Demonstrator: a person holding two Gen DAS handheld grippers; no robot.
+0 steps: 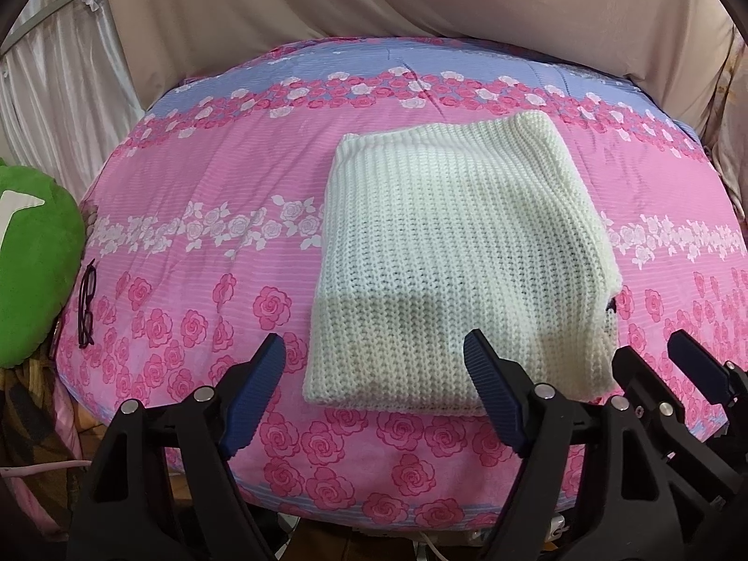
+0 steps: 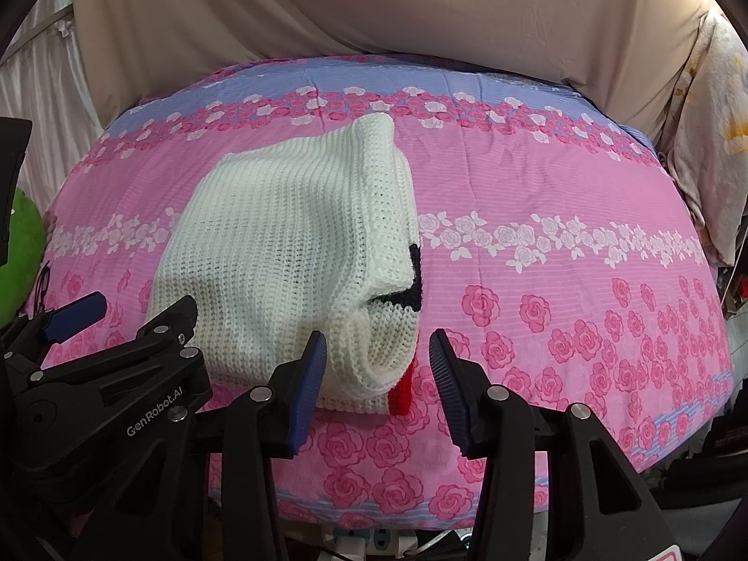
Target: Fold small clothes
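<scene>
I have the cream-white ribbed knit garment [image 1: 458,252] lying folded into a flat block on the pink rose-print quilt [image 1: 196,187], in the centre of the left wrist frame and left of centre in the right wrist frame. Its long axis runs from the near hem away toward the top of both frames.

My left gripper [image 1: 374,388] hangs with its blue-padded fingers [image 1: 255,392] spread wide and nothing between them; in its own view the near left corner of the knit falls between the two tips, but I judge the pads to be above the cloth, not touching it. My right gripper [image 2: 377,383] has its fingers spread less far, also pinching nothing. The near right corner of the knit, where the layers bunch into a thick roll with a red strip [image 2: 403,385] and a black patch [image 2: 411,276] peeking out, sits just ahead of and between its tips.

So the garment lies straight ahead of both sets of fingers, each arm facing its own near corner. I think the right side is the untidy one, and the right hand is the nearer to it.

A green plush cushion [image 1: 32,262] and dark-framed glasses [image 1: 87,301] lie at the left edge, well apart.
</scene>
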